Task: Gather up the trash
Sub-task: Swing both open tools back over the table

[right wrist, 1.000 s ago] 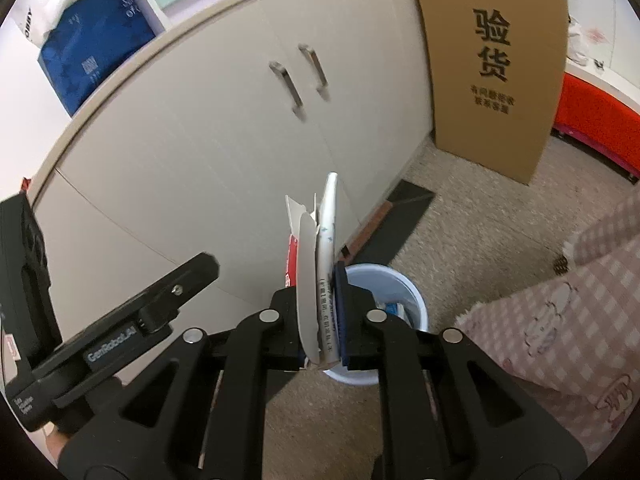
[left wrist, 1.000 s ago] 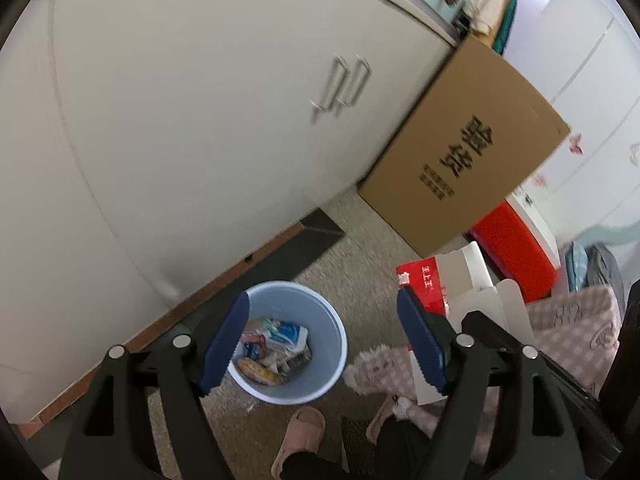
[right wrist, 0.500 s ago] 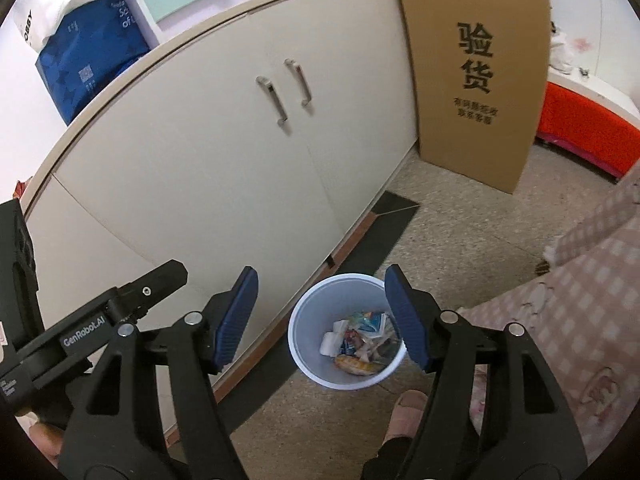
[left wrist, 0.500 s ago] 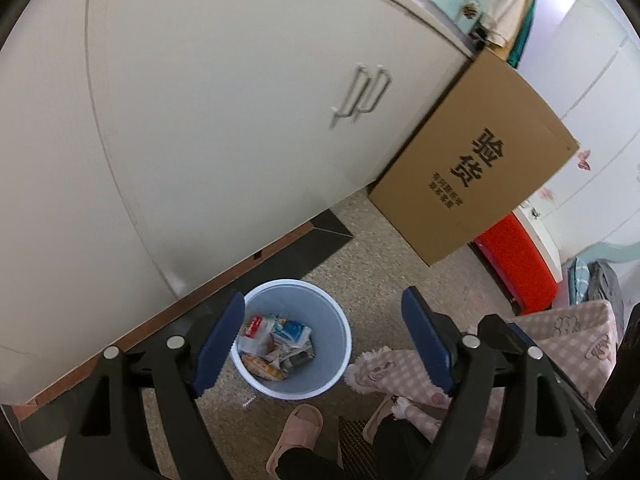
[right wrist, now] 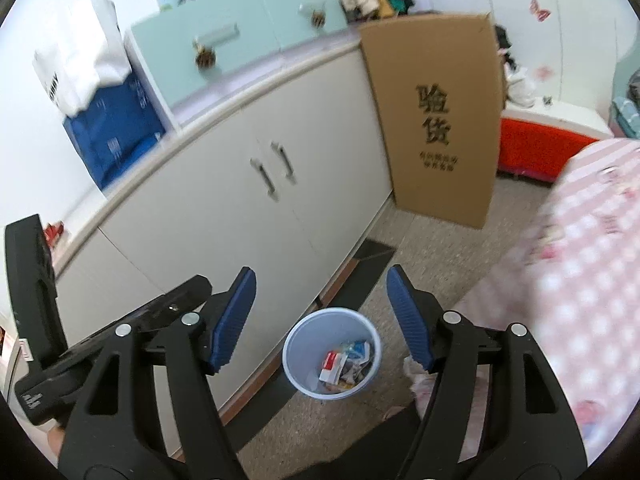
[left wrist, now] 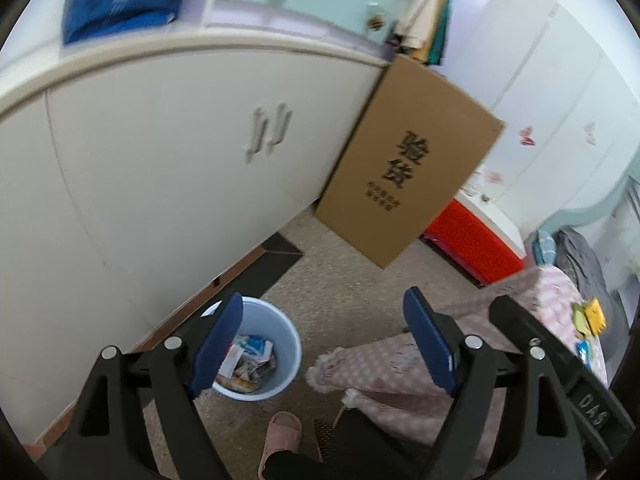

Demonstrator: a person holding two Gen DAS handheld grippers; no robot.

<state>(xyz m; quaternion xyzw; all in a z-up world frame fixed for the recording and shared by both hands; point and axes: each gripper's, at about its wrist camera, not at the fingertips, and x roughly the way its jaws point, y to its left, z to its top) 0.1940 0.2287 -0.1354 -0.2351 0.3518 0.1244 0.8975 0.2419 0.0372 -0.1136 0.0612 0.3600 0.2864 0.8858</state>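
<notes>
A pale blue bin (left wrist: 289,340) (right wrist: 304,344) stands on the floor by the cabinet, with wrappers and a red and white carton (right wrist: 334,362) inside it. My left gripper (left wrist: 324,298) hangs open well above the bin, its left pad (left wrist: 218,340) overlapping the rim in the picture, with nothing between its fingers. My right gripper (right wrist: 322,272) is also high above the bin; its jaws are opening and nothing is between them. Small yellow and blue items (left wrist: 588,316) lie on the pink bedspread.
White cabinet doors (left wrist: 160,184) rise just behind the bin. A tall cardboard box (left wrist: 408,184) leans against them, with a red box (left wrist: 472,240) beyond. A pink checked bedspread (right wrist: 580,280) fills the right. A person's slippered foot (left wrist: 282,436) is near the bin.
The right gripper opened and let go of the flattened carton, which now lies in the bin. Both grippers rose and drew back, so the bin looks smaller and lower.
</notes>
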